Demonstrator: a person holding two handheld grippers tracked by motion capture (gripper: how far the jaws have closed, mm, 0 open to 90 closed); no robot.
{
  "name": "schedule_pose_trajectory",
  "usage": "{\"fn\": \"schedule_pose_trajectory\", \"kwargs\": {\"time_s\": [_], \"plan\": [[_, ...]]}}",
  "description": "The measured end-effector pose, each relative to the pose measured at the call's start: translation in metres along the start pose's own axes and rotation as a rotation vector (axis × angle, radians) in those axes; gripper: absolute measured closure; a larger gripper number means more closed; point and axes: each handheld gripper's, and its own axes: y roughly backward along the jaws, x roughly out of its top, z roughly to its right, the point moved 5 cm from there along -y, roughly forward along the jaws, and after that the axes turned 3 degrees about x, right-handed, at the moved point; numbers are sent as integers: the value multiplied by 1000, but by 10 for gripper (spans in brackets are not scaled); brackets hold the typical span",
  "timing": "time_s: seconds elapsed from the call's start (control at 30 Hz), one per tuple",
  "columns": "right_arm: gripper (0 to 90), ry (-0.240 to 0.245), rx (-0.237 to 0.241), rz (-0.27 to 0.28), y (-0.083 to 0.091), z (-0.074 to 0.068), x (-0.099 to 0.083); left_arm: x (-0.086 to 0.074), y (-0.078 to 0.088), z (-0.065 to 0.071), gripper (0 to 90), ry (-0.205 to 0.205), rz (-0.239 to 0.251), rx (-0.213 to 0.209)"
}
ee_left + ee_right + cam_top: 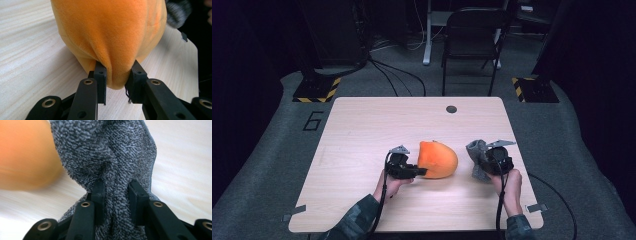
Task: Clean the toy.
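Both hand-held grippers (422,171) (479,162) on cloth

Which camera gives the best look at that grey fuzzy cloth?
The right gripper view: the grey cloth is close up, its nubbly weave plain, bunched between the black jaws. The high view shows it small, in the right gripper. The left gripper view catches just a blurred corner at the top right.

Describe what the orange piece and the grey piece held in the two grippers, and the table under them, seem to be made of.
Orange cloth: soft fleece or plush, by its short matte nap and the fold between the jaws.
Grey cloth: terry-like towelling, by its looped, speckled pile; the fibre is unclear.
Table: pale wood-grain top, probably laminate, smooth with a slight sheen.
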Motion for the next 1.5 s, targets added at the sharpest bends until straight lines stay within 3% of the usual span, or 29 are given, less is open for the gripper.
{"fn": "schedule_pose_trajectory", "kwargs": {"time_s": [0.1, 0.23, 0.3, 0.37, 0.43, 0.53, 0.67, 0.93, 1.23, 1.5], "plan": [[696, 29, 60, 50, 13, -25, 16, 0, -1, 2, 729, -13, 2, 5], [696, 89, 142, 111, 22, -74, 39, 1, -1, 3, 729, -42, 2, 15], [696, 135, 174, 118, 22, -91, 44, 1, -2, 6, 729, -38, 6, 18], [696, 155, 182, 128, 20, -109, 49, 1, -3, 6, 730, -62, 2, 19], [696, 170, 185, 131, 16, -122, 51, 1, -3, 7, 731, -80, -7, 18], [695, 172, 185, 119, 5, -128, 50, 1, -3, 9, 732, -97, 1, 24], [695, 198, 140, 114, -10, -132, 43, 0, -6, 9, 732, -111, 3, 27], [696, 234, 93, 106, -11, -122, 37, 0, -6, 10, 732, -122, 10, 26], [690, 191, 57, 79, -12, -96, 28, 0, -6, 8, 731, -126, 9, 23], [688, 132, 61, 50, -18, -76, 22, 0, -7, 7, 730, -124, 17, 13]]}}
